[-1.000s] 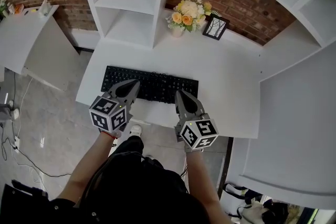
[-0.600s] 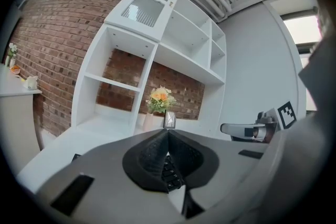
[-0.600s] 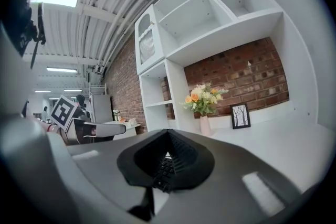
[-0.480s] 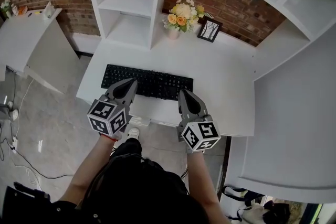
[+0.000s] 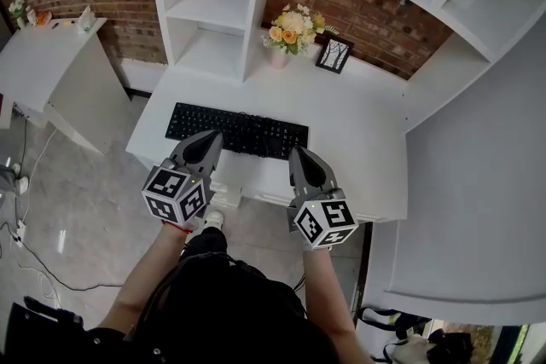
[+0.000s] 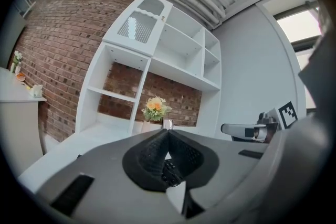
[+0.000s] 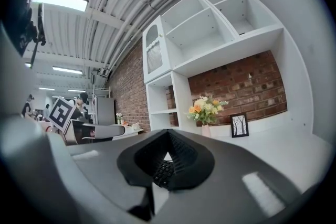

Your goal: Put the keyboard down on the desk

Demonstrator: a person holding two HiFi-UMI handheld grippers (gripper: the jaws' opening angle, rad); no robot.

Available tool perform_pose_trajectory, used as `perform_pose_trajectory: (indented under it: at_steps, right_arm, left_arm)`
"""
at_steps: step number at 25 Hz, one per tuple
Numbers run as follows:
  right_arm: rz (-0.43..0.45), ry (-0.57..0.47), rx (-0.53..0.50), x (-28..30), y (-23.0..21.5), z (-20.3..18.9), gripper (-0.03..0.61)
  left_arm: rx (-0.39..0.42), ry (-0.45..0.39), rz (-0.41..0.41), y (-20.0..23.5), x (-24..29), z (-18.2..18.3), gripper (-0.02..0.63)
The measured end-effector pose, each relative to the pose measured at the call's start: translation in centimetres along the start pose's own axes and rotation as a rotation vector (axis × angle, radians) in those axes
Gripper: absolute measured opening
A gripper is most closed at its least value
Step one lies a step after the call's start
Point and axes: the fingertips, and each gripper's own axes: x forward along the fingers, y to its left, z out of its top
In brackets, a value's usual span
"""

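Head view first. There's exactly one flat black keyboard (image 5: 237,130), lying key side up on the white surface (image 5: 358,132). It sits in the left half, close to the near edge. Its long axis runs left to right along that edge, with the right end a touch nearer than the left.

Two tongs in total, the left tongs (image 5: 211,137) and the right tongs (image 5: 298,153), sit side by side over the near edge. Both point toward the far side, at the keyboard, and both look pressed together. The left tip overlaps the keyboard's near edge and the right tip sits by its near right corner. I can't tell from here whether either one touches it.

At the far side there's one white vase of yellow and cream flowers (image 5: 293,26) and one black-framed picture (image 5: 333,54) just right of it. Both stand in front of a red brick wall (image 5: 375,8). A white shelf unit (image 5: 213,4) stands far left.

Left gripper view: the tips meet and pinch nothing. A strip of black keys (image 6: 170,168) shows through the gap below them, so the keyboard is underneath, not held. The right tongs (image 6: 244,131) poke in at the right.

Right gripper view: same deal. The tips are together and empty, keys (image 7: 161,171) show through the gap, and the left tongs (image 7: 100,132) are off to the left.
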Motion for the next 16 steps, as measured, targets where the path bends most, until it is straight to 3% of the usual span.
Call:
perform_pose_trajectory:
  at_steps: [16]
  right_arm:
    - [0.024,-0.036,-0.025,-3.7,1.3,1.2,0.002]
  left_arm:
    - [0.03,-0.062,0.063,-2.1,-3.8,1.3,-0.008]
